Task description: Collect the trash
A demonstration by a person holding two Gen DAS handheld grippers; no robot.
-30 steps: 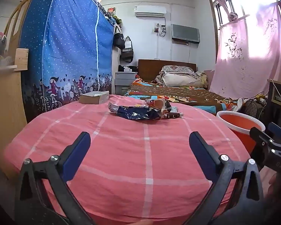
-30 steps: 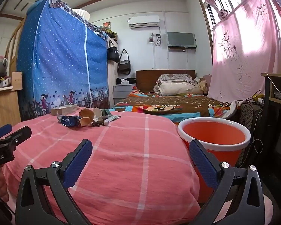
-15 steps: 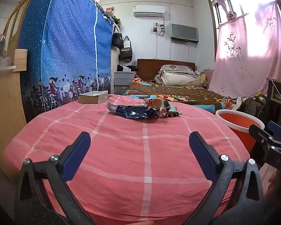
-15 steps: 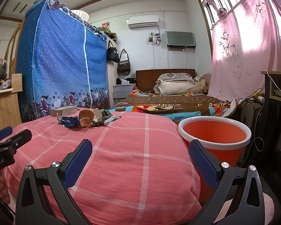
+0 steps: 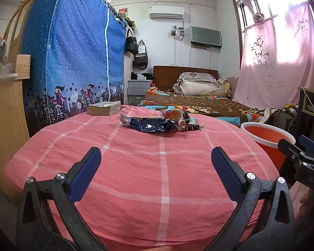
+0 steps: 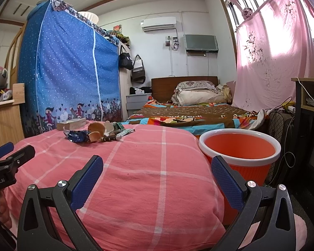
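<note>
Over a pink cloth with a white check (image 5: 136, 167), seen from the left wrist, the left gripper (image 5: 157, 163) is hovering with its blue-padded jaws spread wide and holding nothing. Trash is lying well ahead at the far side of the cloth: a crumpled dark-blue foil wrapper (image 5: 152, 124), with pale broken shell pieces (image 5: 174, 113) touching it. A flat brown cardboard box (image 5: 104, 108) is sitting near it to the left, and a white-rimmed orange plastic bucket (image 5: 268, 133) is standing off the cloth's right edge.

From the right wrist, the right gripper (image 6: 157, 163) is likewise gaping open and empty above the cloth, with the bucket (image 6: 239, 152) just beside its right finger. The wrapper (image 6: 77, 136) and shells (image 6: 96, 130) are resting far off to the left, untouched, beside the box (image 6: 72, 123)
</note>
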